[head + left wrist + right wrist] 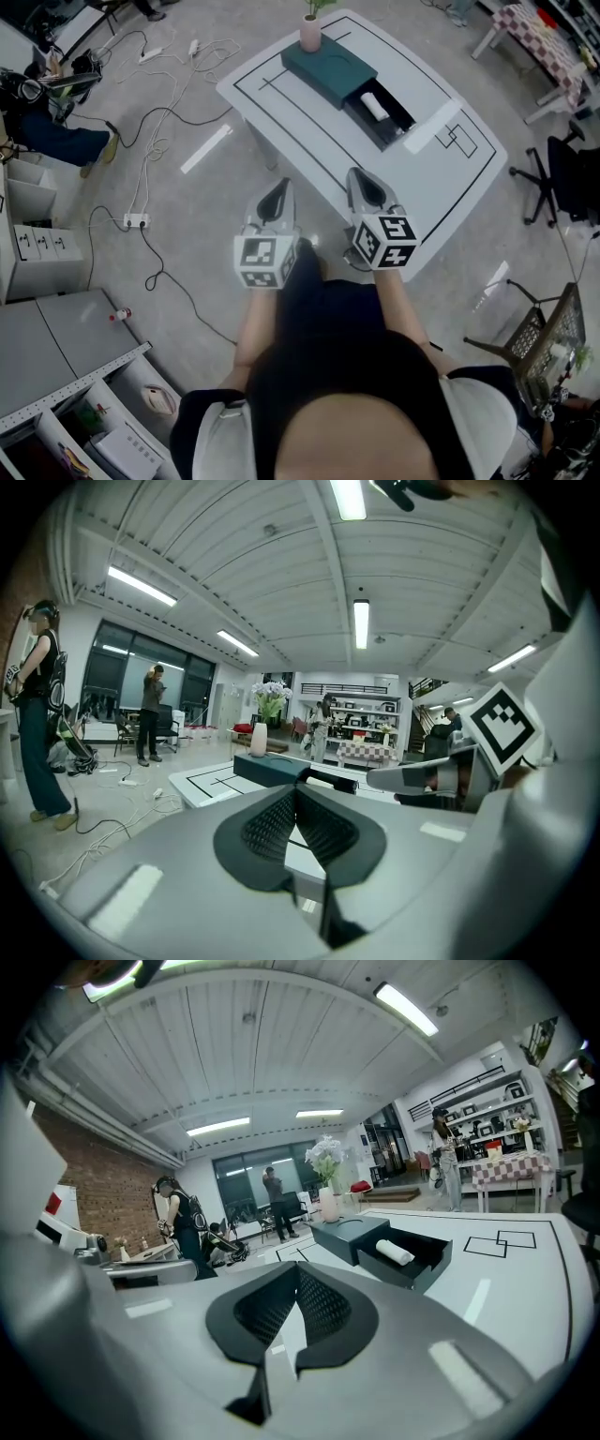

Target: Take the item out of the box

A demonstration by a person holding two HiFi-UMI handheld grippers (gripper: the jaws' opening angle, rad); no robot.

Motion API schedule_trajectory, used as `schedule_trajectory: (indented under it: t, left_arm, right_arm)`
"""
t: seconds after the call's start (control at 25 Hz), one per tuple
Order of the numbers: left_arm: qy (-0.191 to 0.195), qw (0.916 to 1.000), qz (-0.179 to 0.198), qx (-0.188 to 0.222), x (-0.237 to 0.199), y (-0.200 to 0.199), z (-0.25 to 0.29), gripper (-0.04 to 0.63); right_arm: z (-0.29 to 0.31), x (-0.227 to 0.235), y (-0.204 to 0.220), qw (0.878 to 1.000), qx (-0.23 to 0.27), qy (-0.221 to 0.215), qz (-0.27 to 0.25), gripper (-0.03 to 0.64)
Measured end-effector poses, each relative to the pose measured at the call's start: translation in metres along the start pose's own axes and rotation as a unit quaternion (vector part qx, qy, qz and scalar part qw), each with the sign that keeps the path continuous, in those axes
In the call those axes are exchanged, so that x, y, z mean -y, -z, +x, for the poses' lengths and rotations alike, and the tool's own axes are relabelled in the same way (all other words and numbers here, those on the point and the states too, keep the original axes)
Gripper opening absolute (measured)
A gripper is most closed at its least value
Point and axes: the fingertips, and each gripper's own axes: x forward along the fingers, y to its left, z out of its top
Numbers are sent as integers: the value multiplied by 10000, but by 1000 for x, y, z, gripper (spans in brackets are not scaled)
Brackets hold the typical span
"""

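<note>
A white rectangular table (441, 178) marked with thin black lines stood on a grey floor. Towards the table's far side lay a dark teal oblong box (328, 64). Its black drawer (405, 119) was pulled out towards the table's middle. The task's thing, a small white cylindrical roll (375, 105), lay inside that open drawer, and neither gripper touched it. A pale pink vase (310, 34) with a plant stood upright at the table's far corner, just beside the closed end of the box. A white tape strip (431, 127) lay flat on the table top next to the drawer's open end.

The left gripper (279, 187) was held just off the table's near edge, over the floor. Its jaws were pressed together at the tips with nothing between them, as the left gripper view showed. The right gripper (361, 178) was held above the table's near edge, well apart from the box. Its jaws were likewise closed tip to tip and empty. From the right gripper view, the drawer and the roll sat ahead, further in on the table. A white power strip (136, 221) with trailing cables lay on the floor off the table's left side.
</note>
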Motion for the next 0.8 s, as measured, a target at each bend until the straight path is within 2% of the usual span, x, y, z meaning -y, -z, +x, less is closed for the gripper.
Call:
schedule_trajectory:
  t: [0.36, 0.8]
  left_arm:
    - [-34, 9999, 62, -91, 2, -1, -3, 11]
    - [171, 9997, 86, -180, -4, -11, 31, 11]
  right_arm:
    - [0, -2, 2, 9999, -34, -74, 69, 2]
    - [21, 15, -8, 9999, -43, 90, 135, 2]
